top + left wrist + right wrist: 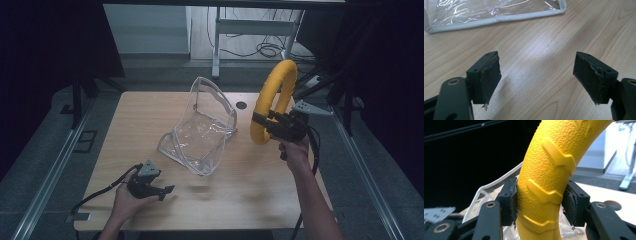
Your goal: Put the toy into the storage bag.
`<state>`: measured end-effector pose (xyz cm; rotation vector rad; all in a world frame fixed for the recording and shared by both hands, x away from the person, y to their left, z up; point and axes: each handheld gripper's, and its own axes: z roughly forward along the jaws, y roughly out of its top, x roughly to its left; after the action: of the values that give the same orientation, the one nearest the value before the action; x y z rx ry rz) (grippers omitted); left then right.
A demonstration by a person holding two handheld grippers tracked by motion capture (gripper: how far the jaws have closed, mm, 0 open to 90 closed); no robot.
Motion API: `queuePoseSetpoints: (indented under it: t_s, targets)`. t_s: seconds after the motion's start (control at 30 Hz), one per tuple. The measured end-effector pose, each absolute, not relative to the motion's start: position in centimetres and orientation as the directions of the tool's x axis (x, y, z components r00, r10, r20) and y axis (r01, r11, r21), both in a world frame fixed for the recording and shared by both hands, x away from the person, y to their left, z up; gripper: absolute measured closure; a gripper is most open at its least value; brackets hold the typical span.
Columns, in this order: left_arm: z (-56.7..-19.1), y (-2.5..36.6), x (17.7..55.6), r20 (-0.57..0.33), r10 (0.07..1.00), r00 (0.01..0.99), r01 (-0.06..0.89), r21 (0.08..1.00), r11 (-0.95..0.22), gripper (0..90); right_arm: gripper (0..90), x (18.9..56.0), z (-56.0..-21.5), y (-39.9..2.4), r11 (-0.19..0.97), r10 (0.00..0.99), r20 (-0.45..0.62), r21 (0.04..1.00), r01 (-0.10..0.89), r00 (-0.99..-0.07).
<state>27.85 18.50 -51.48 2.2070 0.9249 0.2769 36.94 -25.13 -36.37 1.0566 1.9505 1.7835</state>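
Beyond the desk (150, 107) stands a white metal frame (252, 27) (black cables (265, 50) coil beside its legs).

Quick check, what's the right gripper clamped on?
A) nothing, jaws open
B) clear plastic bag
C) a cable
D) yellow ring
D: in the right gripper view both pads press on the textured yellow ring, and the high view shows the right gripper holding it upright above the table, beside the clear bag.

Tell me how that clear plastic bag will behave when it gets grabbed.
The clear bag probably flops: its thin film is creased and sagging. It looks light, so a push likely slides it across the table. Its grey piped edge seems the firmest hold.
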Motion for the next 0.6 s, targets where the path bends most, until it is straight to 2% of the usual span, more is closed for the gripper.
queuePoseSetpoints:
  t_s: [0.6]
  targets:
    - [-51.5, 18.4, 27.9, -0.075, 0.691, 0.719, 0.537, 0.69, -0.485, 21.8, 50.7, 36.1, -35.1, -23.0, -0.057, 0.709, 0.195, 0.974, 0.22, -0.678]
